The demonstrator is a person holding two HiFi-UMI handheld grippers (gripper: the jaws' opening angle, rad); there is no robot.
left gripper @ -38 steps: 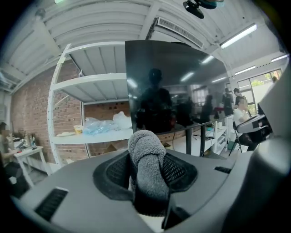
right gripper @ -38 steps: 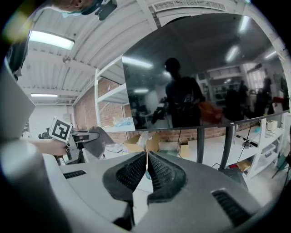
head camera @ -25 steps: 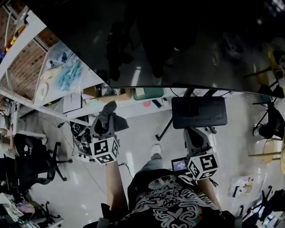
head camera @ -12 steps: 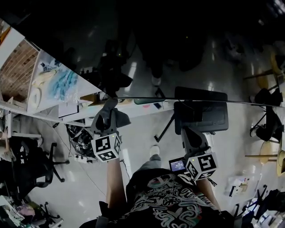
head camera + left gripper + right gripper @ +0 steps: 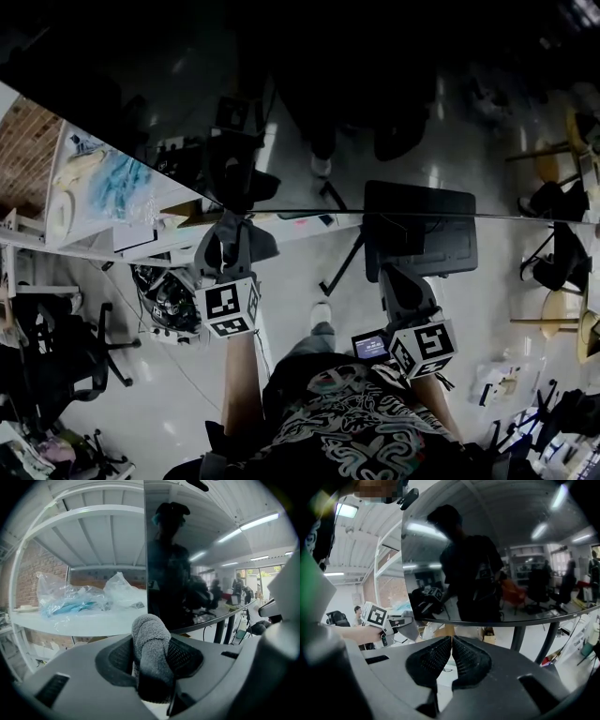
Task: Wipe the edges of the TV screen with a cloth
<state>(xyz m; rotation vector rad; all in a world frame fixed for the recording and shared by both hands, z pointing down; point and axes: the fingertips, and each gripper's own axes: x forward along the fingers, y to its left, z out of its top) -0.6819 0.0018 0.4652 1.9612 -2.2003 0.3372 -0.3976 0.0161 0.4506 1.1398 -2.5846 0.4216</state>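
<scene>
left gripper clamped on the grey cloth, centre-left of frame, by the tv screen bottom corner; right gripper closed, empty; the cloth could slip off the thin edge, so bare jaws might scrape the screen

Your TV screen ran off the head view at the top and right, so its upper edge stayed out of sight. The cloth had its lower end buried between the jaws of your left claw. Print on the small display near your right claw was too small to read. The plastic bags blurred whatever they held.
</scene>
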